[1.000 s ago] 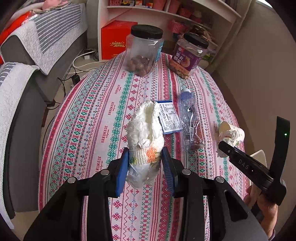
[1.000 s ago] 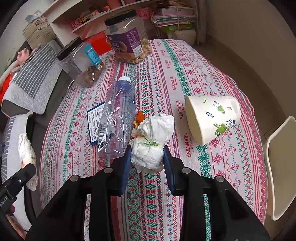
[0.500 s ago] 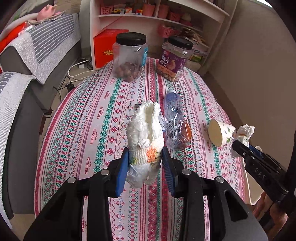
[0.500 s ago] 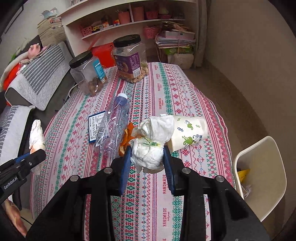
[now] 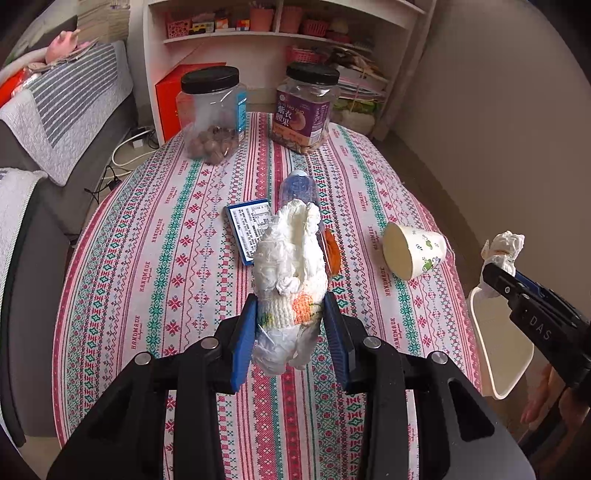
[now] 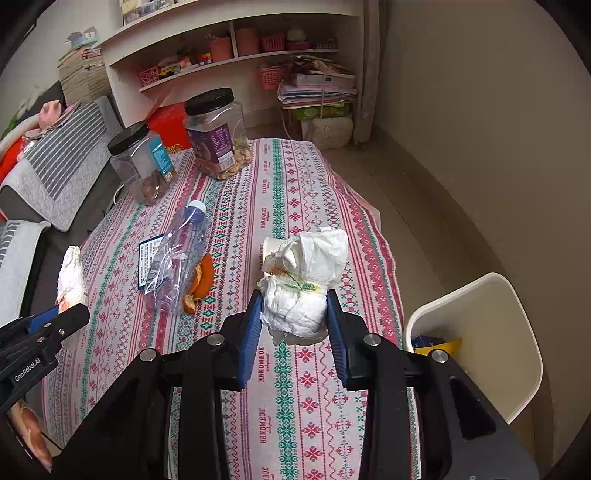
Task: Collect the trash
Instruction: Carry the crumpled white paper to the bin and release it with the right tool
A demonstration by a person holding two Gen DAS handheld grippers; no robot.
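Observation:
My left gripper [image 5: 290, 325] is shut on a crumpled white tissue wad [image 5: 290, 266] and holds it above the tablecloth. My right gripper [image 6: 294, 314] is shut on another crumpled white tissue wad [image 6: 306, 273], held above the table's right side. The right gripper also shows in the left wrist view [image 5: 498, 271] beside a white trash bin [image 5: 498, 354]. The bin [image 6: 476, 343] stands on the floor right of the table with yellow and blue trash inside. On the table lie a crushed clear plastic bottle [image 6: 177, 254], orange peel [image 6: 203, 280], a blue-edged label card [image 5: 247, 225] and a tipped paper cup [image 5: 413, 251].
Two black-lidded jars [image 5: 212, 114] [image 5: 306, 107] stand at the table's far end [image 5: 159, 229]. A grey sofa [image 5: 55, 122] is on the left, white shelves [image 5: 280, 33] behind, a wall on the right.
Both grippers have pulled back and up from the table with their tissue wads. The right gripper has moved right, toward the bin, which has come into view.

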